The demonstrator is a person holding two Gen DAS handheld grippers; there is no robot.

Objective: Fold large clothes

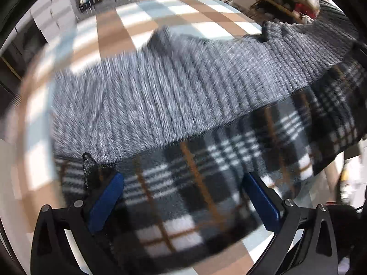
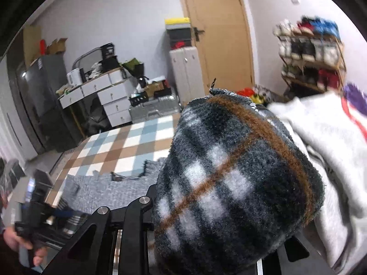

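- The big garment (image 1: 174,96) here is a grey ribbed knit with a dark plaid fleece lining (image 1: 195,183), and it's lying spread across the checked table (image 1: 110,32), reaching from the near edge toward the middle.
- In the left wrist view, the knit side is facing up over the far part and the plaid lining is showing along the near edge, right under the camera. Everything's pretty motion-blurred.
- The left gripper (image 1: 183,197) is hovering over the plaid part with its blue pads (image 1: 105,204) spread wide, not pinching anything.
- The right gripper (image 2: 206,206) is clamping a thick bunched fold of the same plaid fleece, which is bulging up and filling most of that view, lifted clear of the table.
- A pile of light grey clothing (image 2: 321,160) is sitting just right of that bunch.
- A hand (image 2: 20,240) is gripping the other gripper's handle at the table's left edge.
- Farther back: white drawers (image 2: 110,96), a wooden door (image 2: 218,34) and a shoe rack (image 2: 309,52).
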